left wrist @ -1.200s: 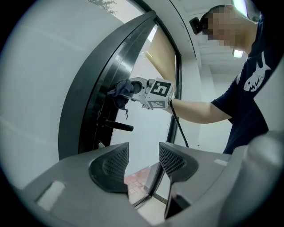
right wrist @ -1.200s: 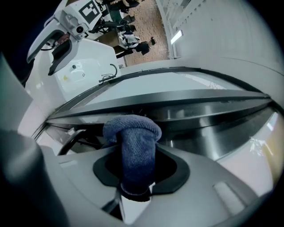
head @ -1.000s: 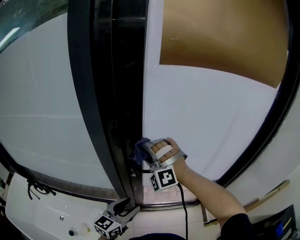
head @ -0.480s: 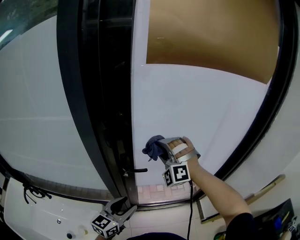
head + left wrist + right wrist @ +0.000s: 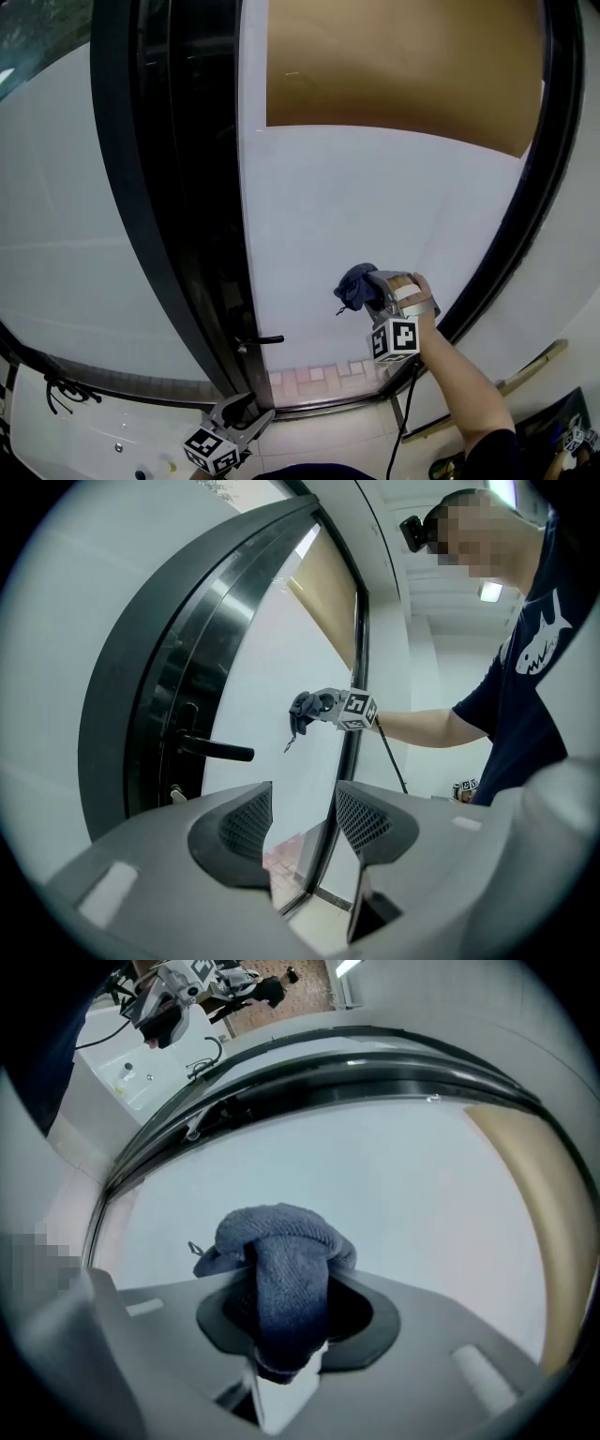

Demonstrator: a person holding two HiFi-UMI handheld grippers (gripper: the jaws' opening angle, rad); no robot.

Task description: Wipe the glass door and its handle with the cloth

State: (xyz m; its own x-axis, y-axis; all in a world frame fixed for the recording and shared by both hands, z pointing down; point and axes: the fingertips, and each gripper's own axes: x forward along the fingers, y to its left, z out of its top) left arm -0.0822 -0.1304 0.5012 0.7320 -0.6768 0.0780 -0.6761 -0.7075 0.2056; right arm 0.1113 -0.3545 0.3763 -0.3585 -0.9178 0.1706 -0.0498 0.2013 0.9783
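A frosted glass door [image 5: 375, 206] in a black frame fills the head view, with a black lever handle [image 5: 260, 339] low at its left edge. My right gripper [image 5: 367, 290] is shut on a bunched blue cloth [image 5: 356, 284], held against the lower right of the pane. In the right gripper view the blue cloth [image 5: 281, 1279] bulges out between the jaws and touches the glass door [image 5: 394, 1176]. My left gripper [image 5: 246, 413] hangs low and away from the door, open, nothing between its fingers. From the left gripper view I see the handle [image 5: 217, 750] and the cloth [image 5: 304, 709].
A brown panel [image 5: 403, 70] covers the upper part of the door behind the glass. A white counter [image 5: 84, 441] with black cables lies at the lower left. Pale floor tiles [image 5: 314, 382] show under the door's bottom edge.
My right gripper has slid the cloth to the right across the glass, from beside the handle toward the door's right frame. The left gripper has barely moved.
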